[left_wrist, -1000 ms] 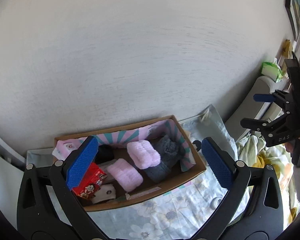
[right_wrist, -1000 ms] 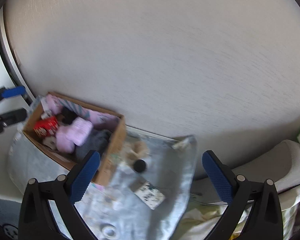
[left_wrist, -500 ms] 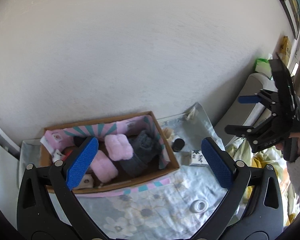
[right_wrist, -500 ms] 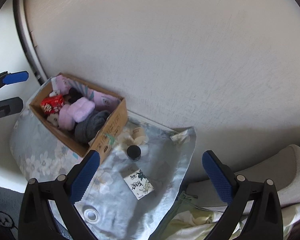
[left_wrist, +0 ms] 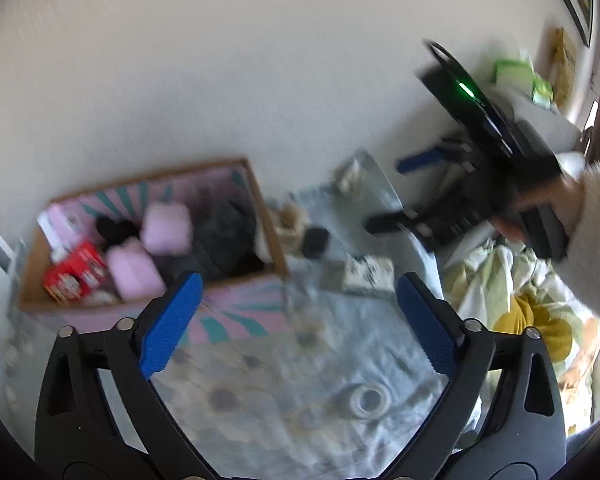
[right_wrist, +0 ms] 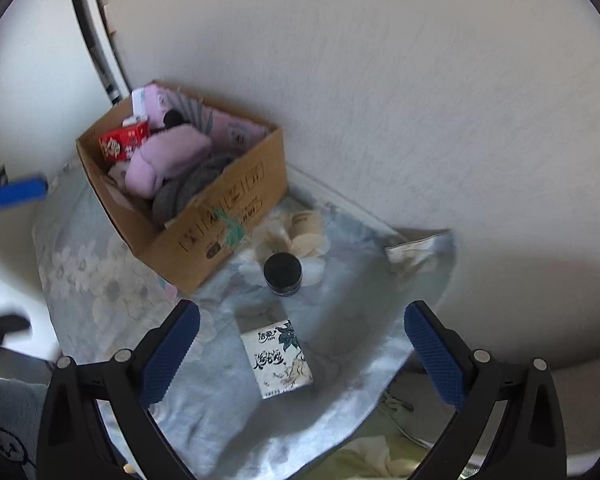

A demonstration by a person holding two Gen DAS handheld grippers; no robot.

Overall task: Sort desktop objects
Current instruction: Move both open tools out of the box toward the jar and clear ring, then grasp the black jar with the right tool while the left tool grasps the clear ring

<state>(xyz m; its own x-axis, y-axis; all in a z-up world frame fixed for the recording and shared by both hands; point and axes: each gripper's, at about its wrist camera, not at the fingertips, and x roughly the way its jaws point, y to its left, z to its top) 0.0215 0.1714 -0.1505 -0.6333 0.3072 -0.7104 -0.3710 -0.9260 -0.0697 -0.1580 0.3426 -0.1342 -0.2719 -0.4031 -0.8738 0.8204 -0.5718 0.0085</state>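
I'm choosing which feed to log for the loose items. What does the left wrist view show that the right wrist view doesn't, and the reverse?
Only the left wrist view shows the tape roll on the cloth and the whole right gripper, jaws open. Only the right wrist view shows the printing on the cardboard box's side and the beige item sharply. Both show the box, the black jar and the tissue pack on the floral cloth.

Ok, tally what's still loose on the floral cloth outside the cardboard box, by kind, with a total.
Black-lidded jar: 1
White printed tissue pack: 1
Clear tape roll: 1
Beige round container, lying beside the cardboard box: 1
Total: 4 loose items on the floral cloth.
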